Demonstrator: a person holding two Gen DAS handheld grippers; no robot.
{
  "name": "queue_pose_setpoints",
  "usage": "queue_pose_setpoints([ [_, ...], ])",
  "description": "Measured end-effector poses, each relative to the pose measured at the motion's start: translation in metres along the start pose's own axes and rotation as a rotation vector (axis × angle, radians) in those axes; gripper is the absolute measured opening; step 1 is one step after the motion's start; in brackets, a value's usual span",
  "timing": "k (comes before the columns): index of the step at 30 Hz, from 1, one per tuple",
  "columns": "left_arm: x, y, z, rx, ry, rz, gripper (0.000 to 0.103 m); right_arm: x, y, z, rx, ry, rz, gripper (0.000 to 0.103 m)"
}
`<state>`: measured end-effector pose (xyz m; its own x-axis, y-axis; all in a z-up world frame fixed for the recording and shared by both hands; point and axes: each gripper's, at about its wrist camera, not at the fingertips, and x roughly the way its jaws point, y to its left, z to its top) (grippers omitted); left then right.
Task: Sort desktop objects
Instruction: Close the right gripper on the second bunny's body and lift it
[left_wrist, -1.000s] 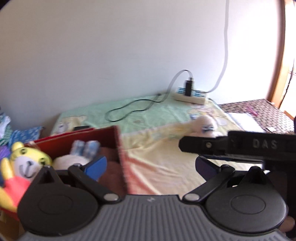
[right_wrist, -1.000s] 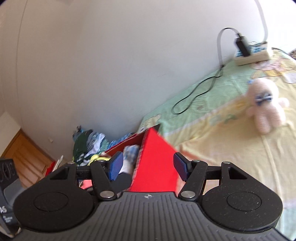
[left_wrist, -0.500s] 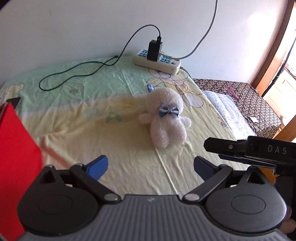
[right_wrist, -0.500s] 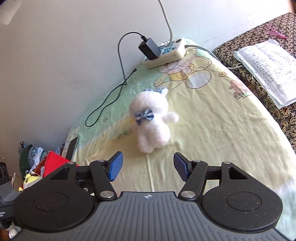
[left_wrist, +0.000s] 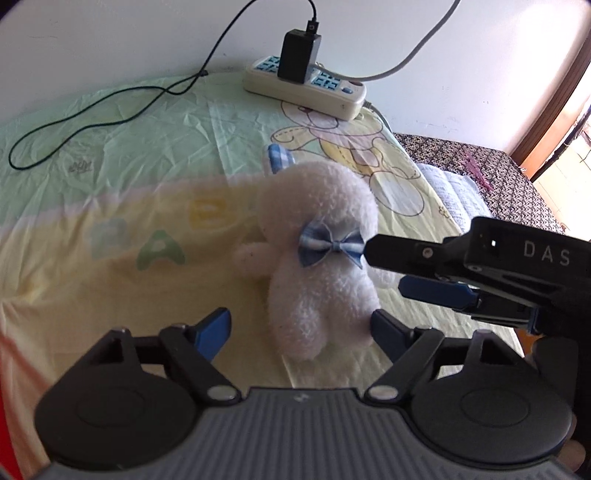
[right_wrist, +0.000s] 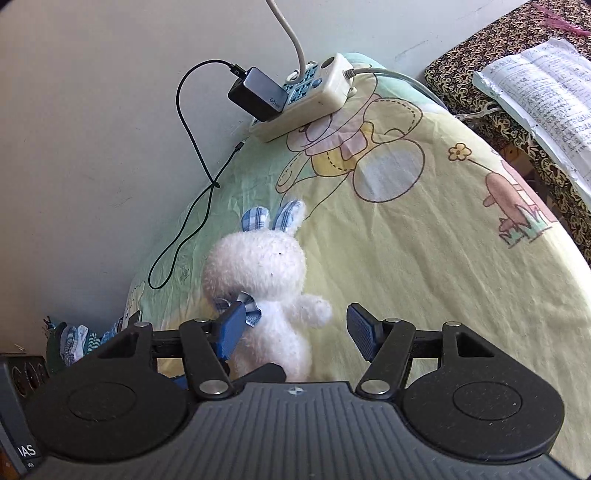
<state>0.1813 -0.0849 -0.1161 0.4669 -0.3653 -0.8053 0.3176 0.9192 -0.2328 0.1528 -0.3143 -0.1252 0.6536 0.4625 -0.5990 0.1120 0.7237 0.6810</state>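
A cartoon-print sheet (left_wrist: 110, 177) covers the surface against a white wall, with a power strip (left_wrist: 304, 88) at the top of the left wrist view. Your target, the white plush rabbit (left_wrist: 317, 266), lies mid-frame there and lower centre in the right wrist view. It looks light, soft and squashy, so take it around the body below the bow, not by an ear. Your left gripper (left_wrist: 301, 330) is closing, its jaws apart either side of the rabbit's feet, not yet pressing. Your right gripper (right_wrist: 295, 332) stands apart and empty; whether its left finger touches the bow is unclear.
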Motion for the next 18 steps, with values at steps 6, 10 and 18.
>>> queue_pose_setpoints([
  [6,0.011,-0.003,0.004,0.012,-0.002,-0.045,0.079,0.017,-0.001,0.000,0.000,0.003,0.069,0.065],
  [10,0.013,-0.005,0.005,0.034,-0.013,-0.046,0.073,0.031,0.007,-0.003,-0.029,0.068,0.128,0.056],
  [18,0.004,0.011,0.004,-0.009,0.002,-0.104,0.064,0.026,0.013,-0.007,-0.014,0.081,0.151,0.045],
])
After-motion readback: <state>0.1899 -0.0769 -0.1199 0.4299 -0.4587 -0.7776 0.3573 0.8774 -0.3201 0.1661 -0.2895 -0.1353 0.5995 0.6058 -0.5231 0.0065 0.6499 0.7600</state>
